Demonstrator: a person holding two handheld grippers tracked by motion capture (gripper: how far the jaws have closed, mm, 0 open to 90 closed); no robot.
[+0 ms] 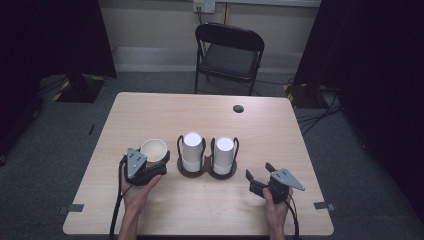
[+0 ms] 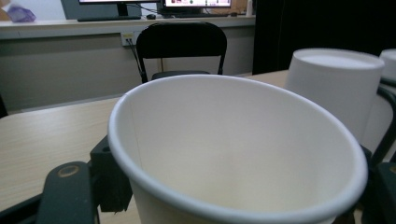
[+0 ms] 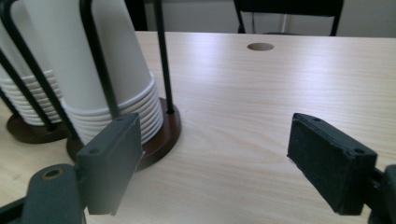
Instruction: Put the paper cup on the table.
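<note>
We see a light wooden table (image 1: 150,210) from up high, with a black folding chair (image 1: 228,52) on its far side. Our left gripper (image 1: 152,167) is pinching a white paper cup (image 1: 153,150), and its black jaws press on the cup from both sides. The cup stands mouth up, near the left part of the table, just beside a dark cup holder (image 1: 207,172). In the left gripper view the paper cup (image 2: 233,154) is very close to us, and we can look right down into it (it has nothing inside). One black jaw sits against its left wall. Behind the cup, to the right, we see a stack of white cups (image 2: 336,86) turned upside down. The cup holder sits in the middle of the table and has two round bases with thin black wire bars. Each base holds a stack of upside-down white cups, the left stack (image 1: 192,147) and the right stack (image 1: 224,152). Our right gripper (image 1: 260,177) is near the front right part of the table, a little way from the holder. Its jaws are spread wide, and nothing is between them. In the right gripper view we see bare wood between the two black pads (image 3: 327,161), with the cup holder (image 3: 161,140) at the left and a small round hole (image 3: 260,46) in the table farther off.
</note>
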